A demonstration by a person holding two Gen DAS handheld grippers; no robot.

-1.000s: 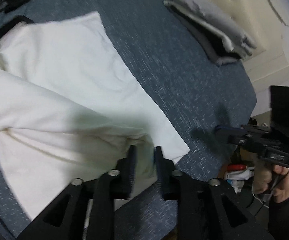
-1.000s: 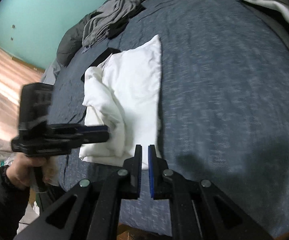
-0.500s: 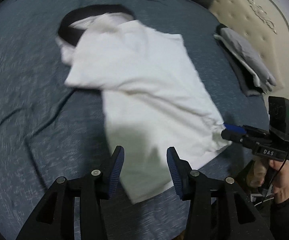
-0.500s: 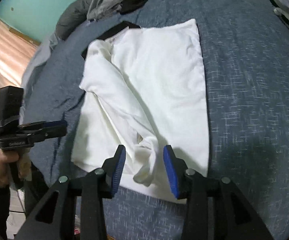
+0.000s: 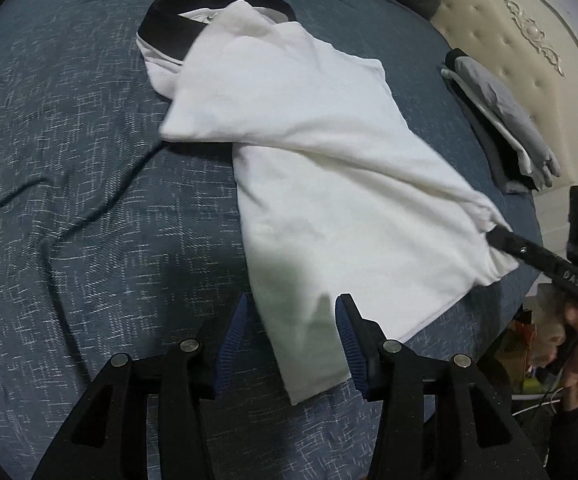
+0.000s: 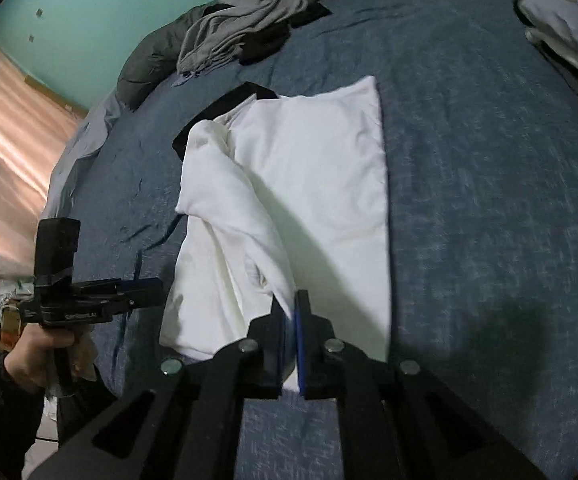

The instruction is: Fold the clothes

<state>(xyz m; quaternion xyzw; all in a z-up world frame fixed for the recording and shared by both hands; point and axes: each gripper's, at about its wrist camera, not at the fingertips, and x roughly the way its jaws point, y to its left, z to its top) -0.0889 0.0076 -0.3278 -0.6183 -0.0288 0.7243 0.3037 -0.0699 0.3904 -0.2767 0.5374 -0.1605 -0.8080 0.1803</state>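
Observation:
A white shirt [image 5: 329, 184] with a black collar band [image 5: 177, 20] lies partly folded on the blue bed cover [image 5: 69, 160]. My left gripper [image 5: 289, 312] hovers over the shirt's near corner, and its jaws are opening. The cloth lies below and between the fingers, and no pad presses on it. The right wrist view shows this gripper [image 6: 157, 292] beside the shirt's [image 6: 329, 184] left edge. My right gripper [image 6: 291, 308] is shut on a bunched fold of the shirt near its hem. In the left wrist view, the right gripper [image 5: 495, 234] pinches that fold at the right.
A folded stack of grey and white clothes [image 5: 501, 120] lies by the padded headboard [image 5: 509, 40]. A heap of grey clothing [image 6: 241, 28] sits at the far end of the bed. The bed's near edge runs just under both grippers, with clutter on the floor [image 5: 521, 344].
My left gripper let go of the shirt, swung to its near corner and opened. My right gripper opened over a fold near the hem, then shut on it.

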